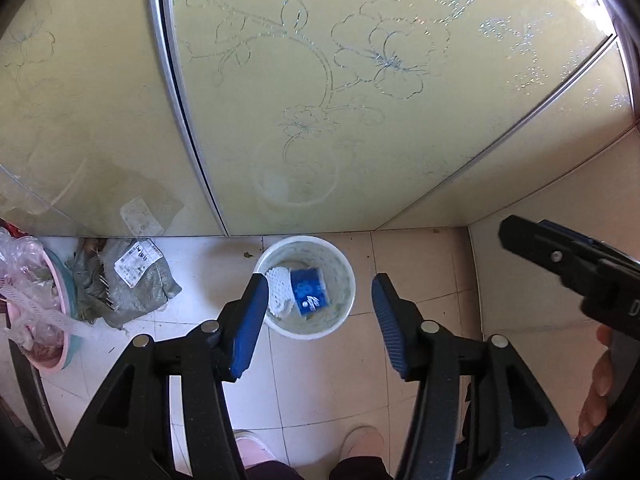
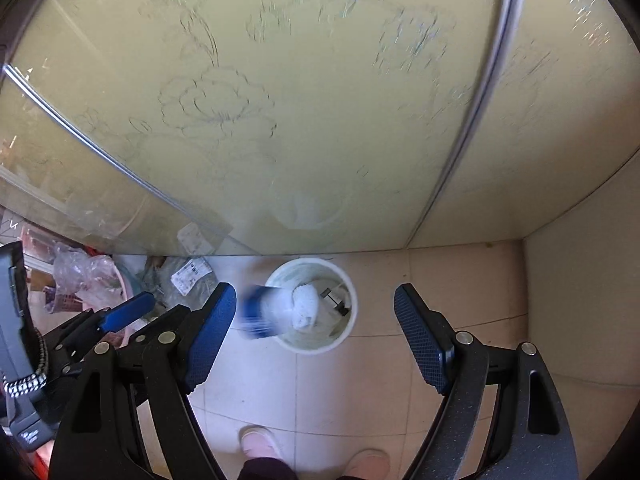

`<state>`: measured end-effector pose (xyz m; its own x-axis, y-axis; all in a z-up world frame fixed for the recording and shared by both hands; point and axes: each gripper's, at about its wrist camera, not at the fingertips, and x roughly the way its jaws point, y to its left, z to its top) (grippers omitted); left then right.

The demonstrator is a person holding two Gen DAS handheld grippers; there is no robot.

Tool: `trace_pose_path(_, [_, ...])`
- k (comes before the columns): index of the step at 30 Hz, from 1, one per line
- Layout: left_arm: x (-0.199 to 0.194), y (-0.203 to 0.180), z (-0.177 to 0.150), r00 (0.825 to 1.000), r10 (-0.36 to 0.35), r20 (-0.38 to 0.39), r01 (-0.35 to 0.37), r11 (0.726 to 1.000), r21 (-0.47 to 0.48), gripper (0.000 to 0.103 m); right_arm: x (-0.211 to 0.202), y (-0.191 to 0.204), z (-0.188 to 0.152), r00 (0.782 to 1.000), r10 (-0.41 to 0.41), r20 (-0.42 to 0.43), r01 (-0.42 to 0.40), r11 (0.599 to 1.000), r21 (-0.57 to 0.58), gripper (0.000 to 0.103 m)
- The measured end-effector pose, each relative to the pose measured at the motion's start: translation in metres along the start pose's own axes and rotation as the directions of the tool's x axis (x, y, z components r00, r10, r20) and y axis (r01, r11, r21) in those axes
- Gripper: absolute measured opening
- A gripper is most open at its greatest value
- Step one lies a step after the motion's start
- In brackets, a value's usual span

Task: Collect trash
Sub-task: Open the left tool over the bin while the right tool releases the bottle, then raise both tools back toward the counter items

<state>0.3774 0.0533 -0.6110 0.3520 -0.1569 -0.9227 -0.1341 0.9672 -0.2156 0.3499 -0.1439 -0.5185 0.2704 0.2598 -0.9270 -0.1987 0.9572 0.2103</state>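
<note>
A white round bin (image 1: 346, 280) stands on the tiled floor against a glass door. A blue printed packet (image 1: 308, 292) and a crumpled white tissue (image 1: 280, 292) show inside its rim. My left gripper (image 1: 320, 316) hangs above the bin, open, with nothing between its blue pads. In the right wrist view the bin (image 2: 352, 320) holds the white tissue (image 2: 306, 306), and the blue packet (image 2: 258, 312) is a blur at the left rim, touching neither gripper. My right gripper (image 2: 316, 320) is open and empty over the bin. The left gripper's finger (image 2: 128, 312) shows at the left.
The frosted sliding glass door (image 1: 320, 80) with etched flowers rises right behind the bin. A grey woven sack (image 1: 128, 280) with a label and a pink basin (image 1: 60, 360) of plastic bags lie to the left. A wall (image 1: 560, 200) closes the right. The person's shoes (image 1: 360, 440) are below.
</note>
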Motion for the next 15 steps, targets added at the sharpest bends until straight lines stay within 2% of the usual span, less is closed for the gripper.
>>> trace_pose_path(4, [-0.030, -0.008, 0.005, 1.000, 0.020, 0.015, -0.020, 1.000, 0.014, 0.053, -0.024, 0.005, 0.005, 1.000, -0.001, 0.023, 0.001, 1.000, 0.006, 0.079])
trace_pose_path(8, [-0.079, -0.019, 0.016, 0.999, 0.029, 0.046, -0.030, 0.999, 0.027, 0.053, -0.059, 0.018, 0.014, 0.999, -0.005, 0.051, 0.004, 1.000, 0.005, 0.079])
trace_pose_path(15, [-0.201, -0.024, 0.041, 0.988, 0.023, 0.153, -0.031, 0.998, 0.047, 0.053, -0.156, 0.051, 0.032, 0.990, -0.018, 0.137, 0.019, 1.000, -0.009, 0.079])
